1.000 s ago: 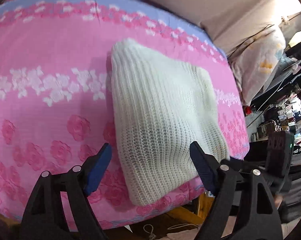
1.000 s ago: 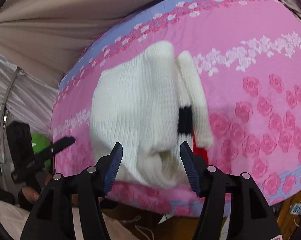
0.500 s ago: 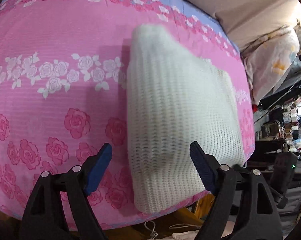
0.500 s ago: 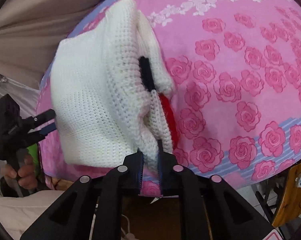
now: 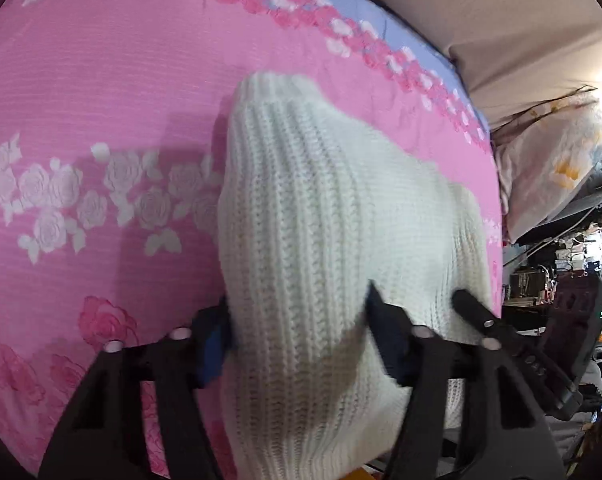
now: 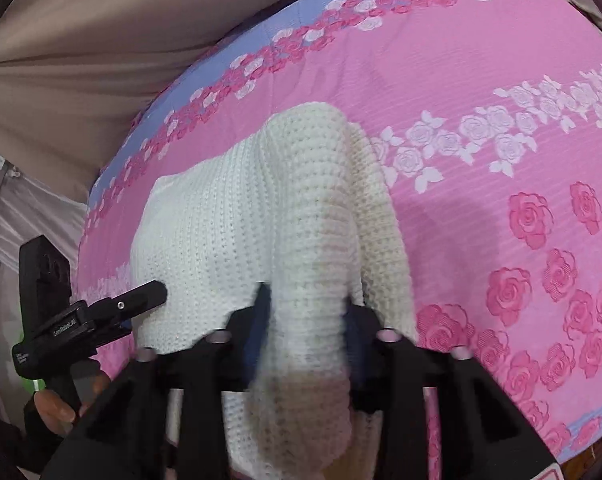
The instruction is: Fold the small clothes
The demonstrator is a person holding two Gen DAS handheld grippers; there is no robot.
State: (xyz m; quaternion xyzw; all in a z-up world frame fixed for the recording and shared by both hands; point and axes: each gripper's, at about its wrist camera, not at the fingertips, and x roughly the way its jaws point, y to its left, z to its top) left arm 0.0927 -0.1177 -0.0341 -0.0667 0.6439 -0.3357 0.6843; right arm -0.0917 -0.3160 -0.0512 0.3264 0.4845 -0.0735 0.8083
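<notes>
A white knitted sweater (image 5: 325, 220) lies folded on a pink rose-patterned bed cover (image 5: 81, 100). My left gripper (image 5: 297, 336) is closed on the sweater's near edge, with thick knit bunched between the jaws. My right gripper (image 6: 305, 328) is also closed on a thick fold of the sweater (image 6: 261, 208) at its near edge. The cloth drapes over both grippers and hides the fingertips. The left gripper also shows in the right wrist view (image 6: 141, 300), at the sweater's left side, and the right gripper in the left wrist view (image 5: 473, 312).
The bed cover (image 6: 501, 80) has a blue and rose border along the far edge. A beige wall or curtain (image 6: 81, 40) is behind it. A floral pillow (image 5: 553, 168) and cluttered shelves (image 5: 561, 260) stand to the right of the bed.
My left gripper moved forward and closed on the sweater's near edge. My right gripper, shut on the near corner half a second ago, now holds a thicker fold lifted toward the camera.
</notes>
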